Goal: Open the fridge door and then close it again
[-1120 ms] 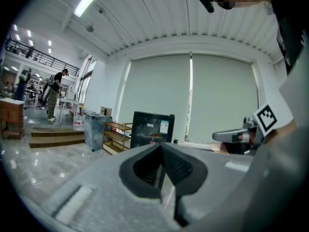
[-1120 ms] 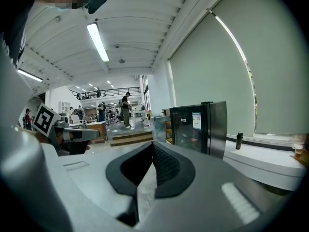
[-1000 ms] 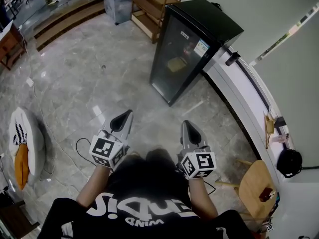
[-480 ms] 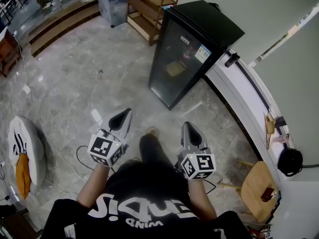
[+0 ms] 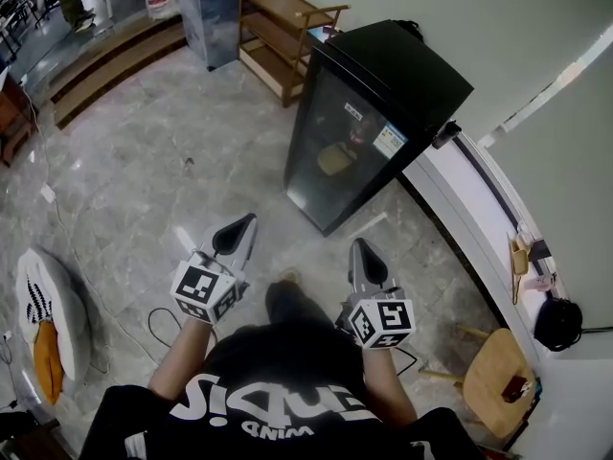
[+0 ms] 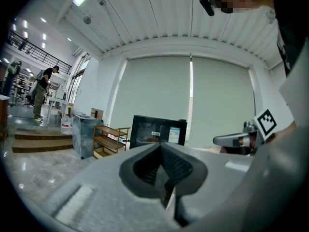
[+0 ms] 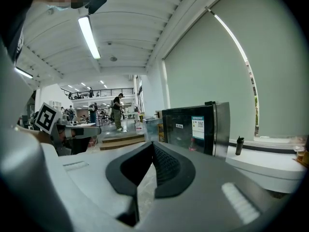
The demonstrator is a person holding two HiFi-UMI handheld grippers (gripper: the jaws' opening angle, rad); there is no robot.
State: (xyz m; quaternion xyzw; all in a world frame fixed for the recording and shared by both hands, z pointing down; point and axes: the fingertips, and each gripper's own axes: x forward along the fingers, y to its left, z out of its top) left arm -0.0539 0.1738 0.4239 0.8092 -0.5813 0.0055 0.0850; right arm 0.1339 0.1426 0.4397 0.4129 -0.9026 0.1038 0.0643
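Note:
A black fridge with a glass door stands shut against the wall, ahead and to the right on the grey stone floor. It also shows in the left gripper view as the fridge and in the right gripper view as the fridge. My left gripper and right gripper are held out in front of the person's body, side by side. Both point toward the fridge and are well short of it. Each has its jaws shut with nothing between them.
A wooden shelf and a metal cabinet stand left of the fridge. A white ledge runs along the right wall, with a wooden chair near it. Steps rise at far left; a cushion and cable lie on the floor.
The person has walked forward toward the fridge, carrying both grippers along. The floor and the cushion have slid back in the view. Both grippers stay shut.

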